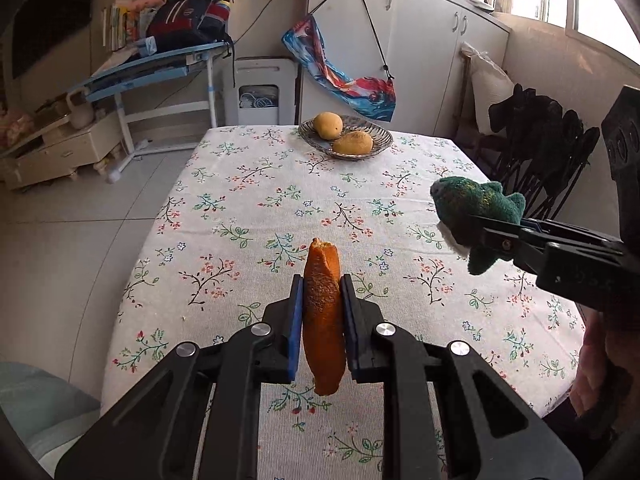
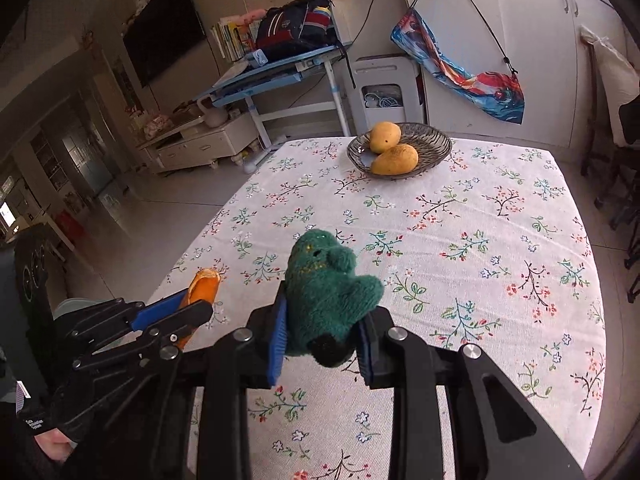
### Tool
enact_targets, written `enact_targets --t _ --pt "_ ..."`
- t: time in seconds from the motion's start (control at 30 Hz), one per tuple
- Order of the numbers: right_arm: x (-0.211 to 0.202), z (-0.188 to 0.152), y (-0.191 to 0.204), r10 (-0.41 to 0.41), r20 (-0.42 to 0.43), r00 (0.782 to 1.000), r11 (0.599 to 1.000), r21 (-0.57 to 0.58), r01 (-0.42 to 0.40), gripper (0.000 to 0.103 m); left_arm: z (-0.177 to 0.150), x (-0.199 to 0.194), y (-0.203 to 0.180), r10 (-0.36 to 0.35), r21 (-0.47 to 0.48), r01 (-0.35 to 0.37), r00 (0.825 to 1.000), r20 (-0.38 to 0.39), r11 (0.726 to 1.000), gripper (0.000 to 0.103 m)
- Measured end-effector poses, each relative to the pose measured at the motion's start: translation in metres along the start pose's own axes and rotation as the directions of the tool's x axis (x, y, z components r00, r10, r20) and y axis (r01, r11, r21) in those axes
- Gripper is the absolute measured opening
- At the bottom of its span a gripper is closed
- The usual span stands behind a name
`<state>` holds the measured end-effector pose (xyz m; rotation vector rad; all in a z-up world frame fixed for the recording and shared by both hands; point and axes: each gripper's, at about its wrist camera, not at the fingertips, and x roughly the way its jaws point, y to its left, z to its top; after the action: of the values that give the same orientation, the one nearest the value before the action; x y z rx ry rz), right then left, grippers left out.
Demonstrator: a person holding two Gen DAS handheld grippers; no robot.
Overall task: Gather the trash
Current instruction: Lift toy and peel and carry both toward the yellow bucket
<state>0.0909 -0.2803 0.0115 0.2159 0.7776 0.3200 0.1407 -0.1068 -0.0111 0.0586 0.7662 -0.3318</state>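
Orange peel (image 1: 323,320) and green plush toy (image 2: 328,296): 1 each, gripped; 2 mangoes (image 2: 394,159).

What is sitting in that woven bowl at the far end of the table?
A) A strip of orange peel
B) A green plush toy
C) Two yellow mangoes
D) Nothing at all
C: two yellow mangoes lie in the woven bowl, while the green plush toy and the orange peel are each held in tongs, above the table.
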Motion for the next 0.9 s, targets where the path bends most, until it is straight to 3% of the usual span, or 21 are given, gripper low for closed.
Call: enact_targets --t 0.47,0.9 --pt "-0.055 -0.047 0.034 0.040 0.091 0.995 0.999 -0.019 -0.039 0.030 -0.024 -0.068 0.002 -0.007 -0.024 0.008 0.999 0.045 1.000 0.017" --pt "-0.085 -0.089 0.056 0.056 0.120 0.991 0.998 -0.046 -0.051 0.031 -0.058 -0.118 -0.006 -0.001 -0.024 0.002 0.998 0.059 1.000 0.017"
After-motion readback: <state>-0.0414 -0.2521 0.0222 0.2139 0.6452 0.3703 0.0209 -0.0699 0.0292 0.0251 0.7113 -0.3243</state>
